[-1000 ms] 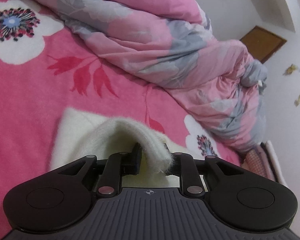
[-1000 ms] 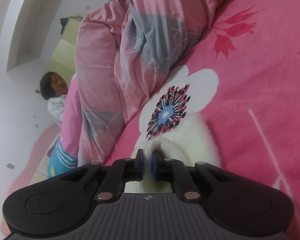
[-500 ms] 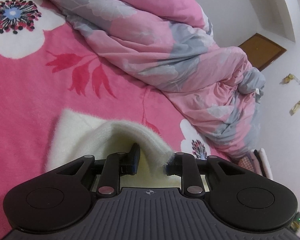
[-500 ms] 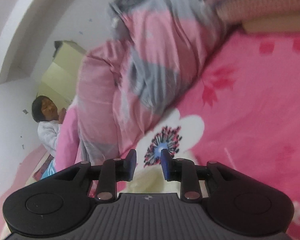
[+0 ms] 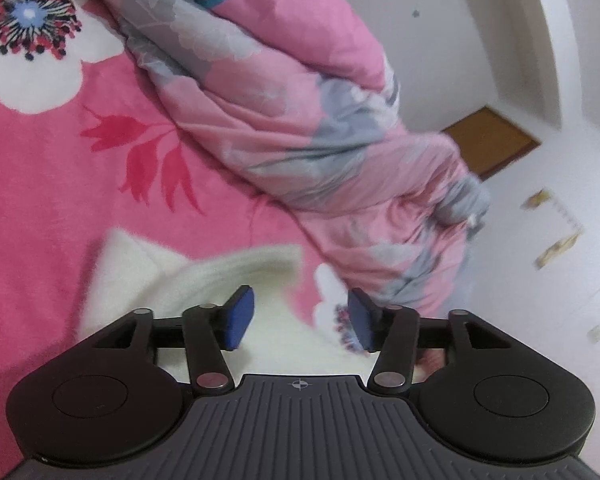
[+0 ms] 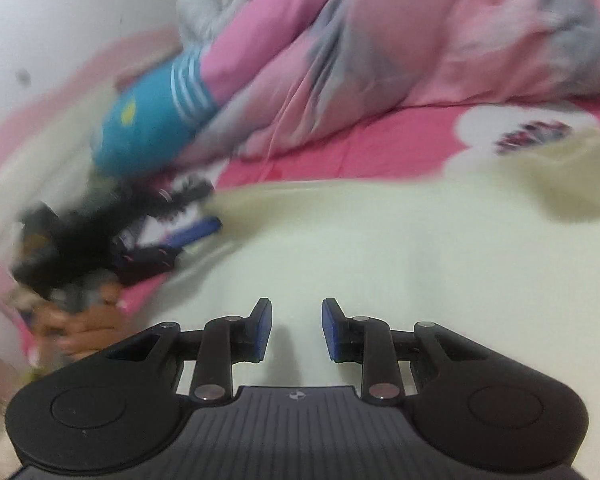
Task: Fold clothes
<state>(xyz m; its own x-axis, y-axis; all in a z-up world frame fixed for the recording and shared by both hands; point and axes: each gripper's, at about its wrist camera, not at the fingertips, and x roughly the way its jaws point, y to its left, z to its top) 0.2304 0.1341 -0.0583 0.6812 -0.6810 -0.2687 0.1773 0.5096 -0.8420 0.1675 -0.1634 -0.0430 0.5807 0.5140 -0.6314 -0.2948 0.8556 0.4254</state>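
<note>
Left gripper [image 5: 299, 316] we hold wide over cream garment [image 5: 188, 280] | right gripper [image 6: 296, 330] wide, empty | pink bed [image 5: 40, 184]

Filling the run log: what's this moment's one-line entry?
left claw open | right claw open | cream sweater released on bed

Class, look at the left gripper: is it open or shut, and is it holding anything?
Open. The left gripper has its blue-padded fingers spread wide with nothing between them; the fluffy white garment lies loose beneath on the pink floral bedsheet.
</note>
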